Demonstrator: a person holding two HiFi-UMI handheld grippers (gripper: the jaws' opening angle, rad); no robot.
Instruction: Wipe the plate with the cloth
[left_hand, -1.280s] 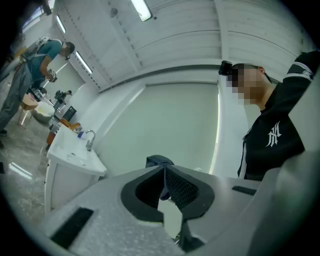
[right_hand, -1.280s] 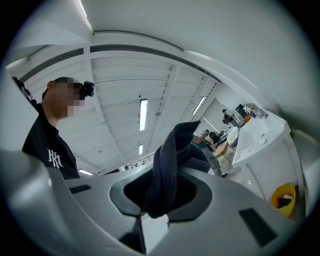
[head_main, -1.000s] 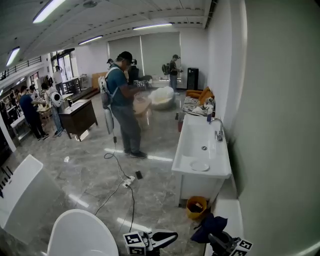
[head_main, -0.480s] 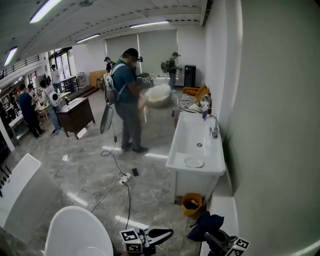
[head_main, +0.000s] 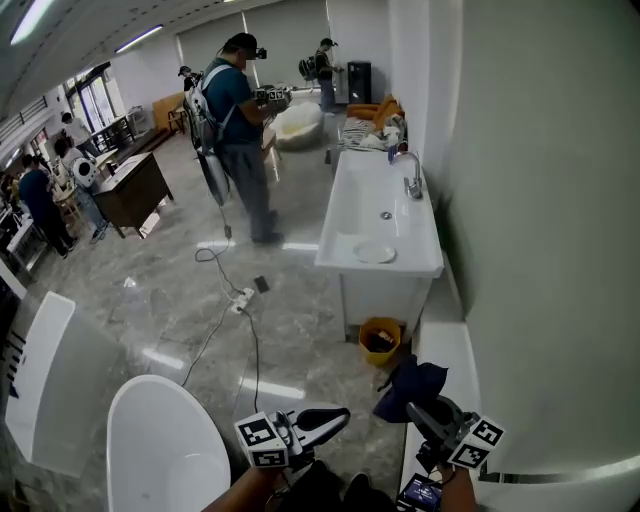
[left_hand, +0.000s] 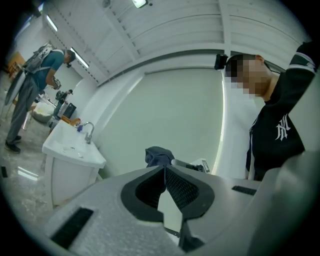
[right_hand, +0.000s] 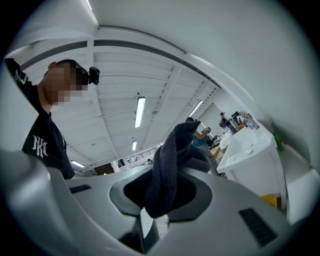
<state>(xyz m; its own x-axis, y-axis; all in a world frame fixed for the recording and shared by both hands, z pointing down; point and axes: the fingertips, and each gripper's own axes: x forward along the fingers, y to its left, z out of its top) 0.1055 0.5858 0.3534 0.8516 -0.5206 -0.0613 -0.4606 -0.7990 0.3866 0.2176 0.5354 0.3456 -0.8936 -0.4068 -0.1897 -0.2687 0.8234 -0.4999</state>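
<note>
Approach stage: cloth gripped, plate not yet reached.
The right gripper (head_main: 420, 410) is clamped on the dark cloth (head_main: 410, 384); the left gripper (head_main: 337, 415) is closed and empty. The plate (head_main: 373, 253) lies in the white sink (head_main: 335, 262), well ahead. Advised: hold the cloth firmly, with a loose fold leading onto the plate.

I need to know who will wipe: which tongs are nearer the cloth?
Right. The right tongs are shut on the dark blue cloth; the left tongs, shut and empty, sit apart to its left.
</note>
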